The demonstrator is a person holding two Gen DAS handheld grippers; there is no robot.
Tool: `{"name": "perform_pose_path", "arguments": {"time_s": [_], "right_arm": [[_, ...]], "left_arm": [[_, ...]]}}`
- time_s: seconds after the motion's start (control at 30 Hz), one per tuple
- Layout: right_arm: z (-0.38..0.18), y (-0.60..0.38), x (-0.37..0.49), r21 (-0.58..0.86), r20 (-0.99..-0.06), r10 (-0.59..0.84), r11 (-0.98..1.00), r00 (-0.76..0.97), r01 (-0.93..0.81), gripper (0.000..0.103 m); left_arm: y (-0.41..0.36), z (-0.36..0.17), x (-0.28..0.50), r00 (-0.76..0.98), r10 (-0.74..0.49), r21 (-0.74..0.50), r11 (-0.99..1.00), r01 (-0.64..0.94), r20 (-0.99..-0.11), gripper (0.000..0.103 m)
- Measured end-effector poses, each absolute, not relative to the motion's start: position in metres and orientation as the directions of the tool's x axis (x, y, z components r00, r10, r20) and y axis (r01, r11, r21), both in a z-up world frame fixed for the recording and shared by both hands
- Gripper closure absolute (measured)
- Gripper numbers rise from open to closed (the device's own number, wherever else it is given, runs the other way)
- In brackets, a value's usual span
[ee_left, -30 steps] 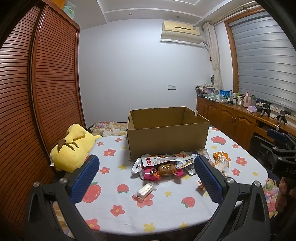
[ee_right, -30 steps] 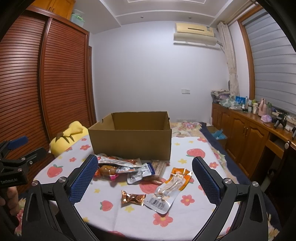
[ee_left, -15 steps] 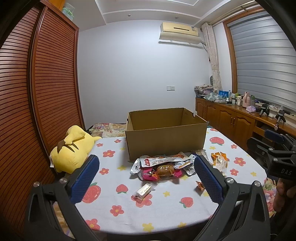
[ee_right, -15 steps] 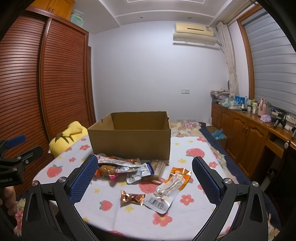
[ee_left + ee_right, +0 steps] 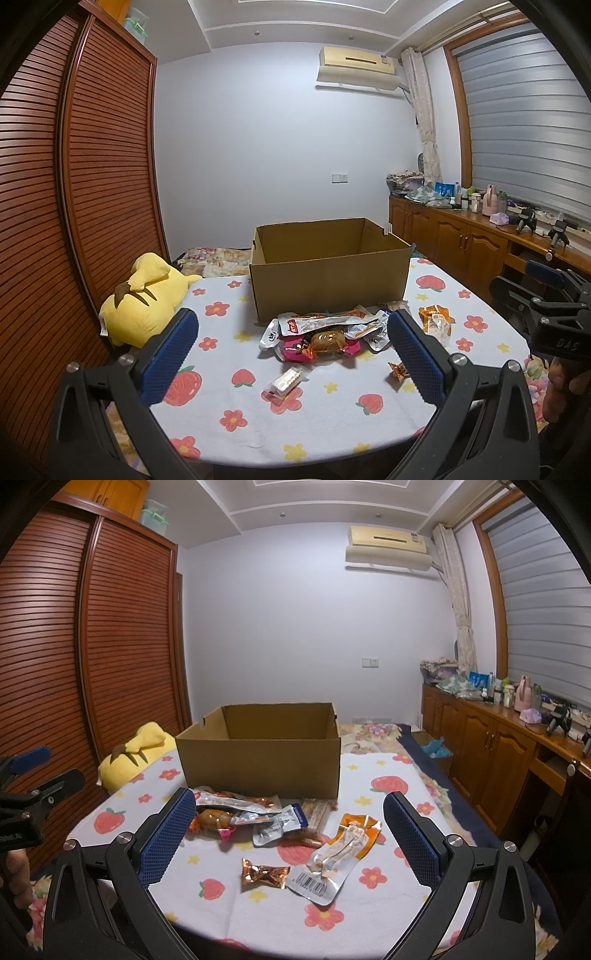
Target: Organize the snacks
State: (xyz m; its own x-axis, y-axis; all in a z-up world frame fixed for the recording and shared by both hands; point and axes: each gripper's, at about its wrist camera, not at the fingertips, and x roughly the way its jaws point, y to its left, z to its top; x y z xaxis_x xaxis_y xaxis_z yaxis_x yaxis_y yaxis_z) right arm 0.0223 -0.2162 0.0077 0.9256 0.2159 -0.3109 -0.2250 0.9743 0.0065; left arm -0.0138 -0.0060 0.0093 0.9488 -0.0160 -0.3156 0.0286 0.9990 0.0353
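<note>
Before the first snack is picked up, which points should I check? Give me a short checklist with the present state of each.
1. Left tool open and holding nothing: ok.
2. Right tool open and holding nothing: ok.
3. Cardboard box open on top, upright: ok.
4. Box inside free of things: cannot tell, its floor is hidden by the front wall.
5. Snacks within view on the tablecloth: ok; the orange-and-clear packet and the copper-foil candy lie apart from the pile.
6. Yellow plush toy away from the snacks: ok.
</note>
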Motion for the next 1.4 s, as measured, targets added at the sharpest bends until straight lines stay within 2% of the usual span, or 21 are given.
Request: {"name": "perform_pose_path", "arguments": {"time_s": [0.53,0.8,1.07,1.4], "right_arm": [[0.008,-0.217,0.022,0.006,-0.312,0.214,0.975,0.926,-0.223,0.0],[0.003,-0.223,0.028,-0.017,-0.325,0.188,0.979,0.927,-0.205,0.0],[-0.016,-0.24,0.055,-0.024,-0.393,0.173,0.98,0.903,-0.198,0.002],[-0.048,-0.262,0.094,0.027,-0.526,0.213,0.972,0.823,-0.234,0.006]], "left_arm": [[-0.006,0.01,-0.015,0.949,-0.012,0.038,0.999,0.025,-0.316,0.0],[0.004,-0.01,0.002,0.93,-0.001,0.02,1.0,0.009,-0.368,0.0],[0.015,-0.033,0.027,0.901,-0.027,-0.004,1.0,0.028,-0.432,0.0],[0.017,-0.059,0.053,0.857,-0.083,-0.003,0.995,0.095,-0.508,0.002]]}}
